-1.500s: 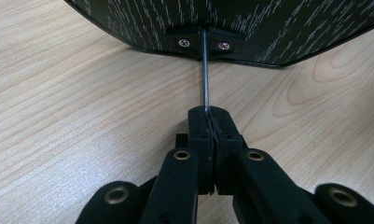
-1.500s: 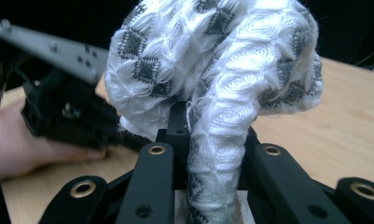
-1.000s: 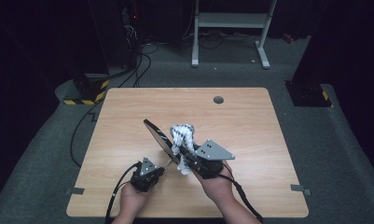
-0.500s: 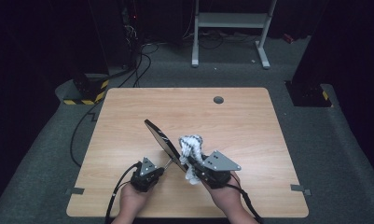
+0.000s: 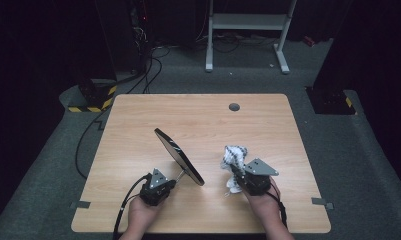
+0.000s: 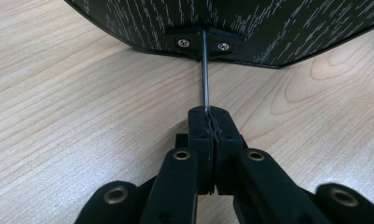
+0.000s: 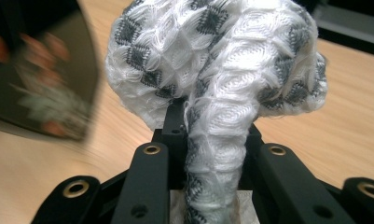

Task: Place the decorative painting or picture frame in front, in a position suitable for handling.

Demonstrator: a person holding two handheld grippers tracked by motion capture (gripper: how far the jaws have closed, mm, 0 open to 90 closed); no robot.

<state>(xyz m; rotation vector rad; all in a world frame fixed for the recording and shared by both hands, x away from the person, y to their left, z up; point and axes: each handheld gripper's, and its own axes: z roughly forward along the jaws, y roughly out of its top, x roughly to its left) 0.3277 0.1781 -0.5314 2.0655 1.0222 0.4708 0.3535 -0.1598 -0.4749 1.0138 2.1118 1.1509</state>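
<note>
A black oval mirror (image 5: 179,156) stands tilted on edge over the wooden table (image 5: 138,120), carried by a thin metal stem (image 6: 204,70). My left gripper (image 5: 173,182) is shut on that stem; in the left gripper view its jaws (image 6: 208,114) pinch the rod just below the mirror's dark grained back (image 6: 268,28). My right gripper (image 5: 237,173) sits to the mirror's right, shut on a white and grey patterned cloth (image 5: 234,155). The cloth (image 7: 222,56) bulges above the jaws, which have just been opening slightly with it still bunched between them. The mirror's glass (image 7: 45,93) appears blurred at left.
A round cable hole (image 5: 234,106) lies near the table's far edge. Cables and a yellow-black striped base (image 5: 90,100) sit on the floor at the back left. A white stand frame (image 5: 248,22) is behind the table. Tape marks (image 5: 320,201) flag the near corners.
My right gripper has carried the cloth rightward and down, away from the mirror's face. The left gripper and the mirror have stayed put.
</note>
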